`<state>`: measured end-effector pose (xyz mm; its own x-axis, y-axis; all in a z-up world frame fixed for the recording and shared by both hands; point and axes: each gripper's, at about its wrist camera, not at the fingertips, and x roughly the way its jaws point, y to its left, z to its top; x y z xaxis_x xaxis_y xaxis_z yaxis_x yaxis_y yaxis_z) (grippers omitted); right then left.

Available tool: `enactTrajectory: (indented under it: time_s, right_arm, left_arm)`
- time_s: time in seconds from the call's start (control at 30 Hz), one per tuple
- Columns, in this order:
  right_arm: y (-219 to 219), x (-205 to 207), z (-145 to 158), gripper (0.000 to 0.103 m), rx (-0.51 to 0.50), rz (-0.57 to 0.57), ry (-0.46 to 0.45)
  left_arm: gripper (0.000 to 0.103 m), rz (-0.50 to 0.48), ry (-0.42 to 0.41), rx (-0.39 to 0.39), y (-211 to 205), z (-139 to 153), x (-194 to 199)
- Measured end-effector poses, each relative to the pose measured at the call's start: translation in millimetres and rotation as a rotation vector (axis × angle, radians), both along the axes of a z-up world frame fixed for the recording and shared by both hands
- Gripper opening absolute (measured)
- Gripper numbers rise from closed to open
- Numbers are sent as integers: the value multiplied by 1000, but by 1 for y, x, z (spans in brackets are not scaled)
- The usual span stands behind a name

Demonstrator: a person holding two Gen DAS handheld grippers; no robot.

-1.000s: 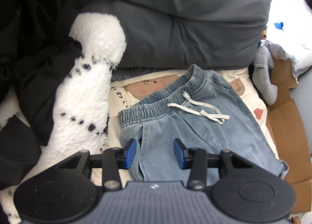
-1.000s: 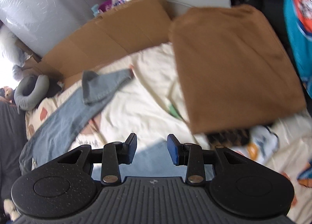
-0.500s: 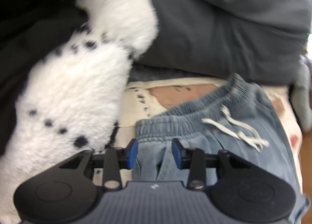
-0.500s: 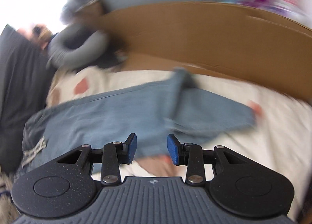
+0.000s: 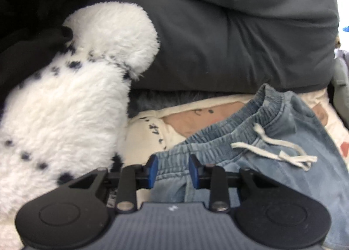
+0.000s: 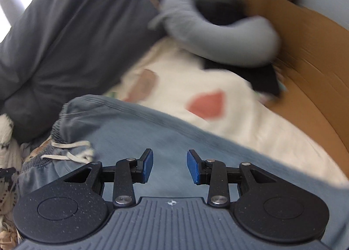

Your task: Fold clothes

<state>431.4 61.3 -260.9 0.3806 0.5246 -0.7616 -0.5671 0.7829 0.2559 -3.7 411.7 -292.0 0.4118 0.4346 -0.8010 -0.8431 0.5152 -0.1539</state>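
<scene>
Here the left gripper (image 5: 172,170) jaws, just closing, pinch the denim shorts (image 5: 272,162) waistband — nothing boxed.

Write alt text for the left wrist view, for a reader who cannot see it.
The left tongs straddle the elastic waistband corner of light blue denim trousers lying on a cream printed sheet, the jaws having just been closing. A white spotted fleece lies alongside, dark grey bedding behind.

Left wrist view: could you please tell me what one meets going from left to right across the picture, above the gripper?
White spotted fleece → cream printed sheet → blue denim trousers, with their white drawstring.
</scene>
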Motion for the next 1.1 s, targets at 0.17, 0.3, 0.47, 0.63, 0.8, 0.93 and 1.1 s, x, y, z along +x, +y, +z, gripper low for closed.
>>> enactTrajectory:
  time_s: [0.17,0.3,0.47,0.63,0.8,0.93,1.1]
  right_arm:
    - [77,19,7,41,-6,153,-8]
    - [135,27,10,41,-7,237,-47]
    - [201,27,7,42,-5,339,-95]
    - [255,25,-1,46,-29,427,-120]
    - [294,26,-8,51,-72,501,-149]
    - [309,30,-18,52,-134,545,-168]
    - [320,33,-35,52,-222,597,-185]
  left_arm:
    - [30,11,-20,15,-4,-7,-4]
    - [26,5,-3,81,-10,-12,-9]
    - [20,-2,42,93,-11,-26,-16]
    - [18,22,27,58,-10,-39,-21]
    - [22,11,8,-10,-10,-55,-19]
    - [24,20,20,-5,-14,-64,-16]
    - [47,48,44,-8,-14,-71,-18]
